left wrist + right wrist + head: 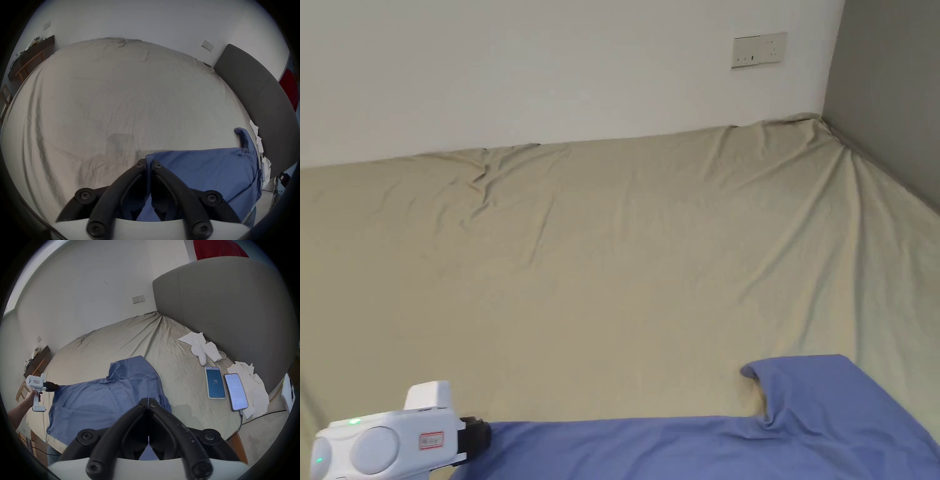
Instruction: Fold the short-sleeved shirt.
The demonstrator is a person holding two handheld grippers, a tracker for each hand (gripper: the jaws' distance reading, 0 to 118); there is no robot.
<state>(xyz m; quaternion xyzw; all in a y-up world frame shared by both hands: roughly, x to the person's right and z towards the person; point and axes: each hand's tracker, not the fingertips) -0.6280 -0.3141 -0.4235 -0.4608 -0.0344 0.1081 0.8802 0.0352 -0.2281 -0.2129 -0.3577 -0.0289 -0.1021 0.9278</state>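
The shirt (110, 395), blue and short-sleeved, lies spread across the lower middle of the right gripper view, on the beige bed sheet (625, 262). The left gripper (148, 164) has its jaws pinched on the shirt's edge. The right gripper (148, 402) has its jaws pressed together, with nothing visibly between their tips, above the shirt's near side; two phones (215, 382) lie at right.

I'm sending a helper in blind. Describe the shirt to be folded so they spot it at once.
Find the bed with the beige sheet against the grey headboard. On its near edge lies the blue shirt, the only coloured cloth there; the white papers and two phones lie off to its side.
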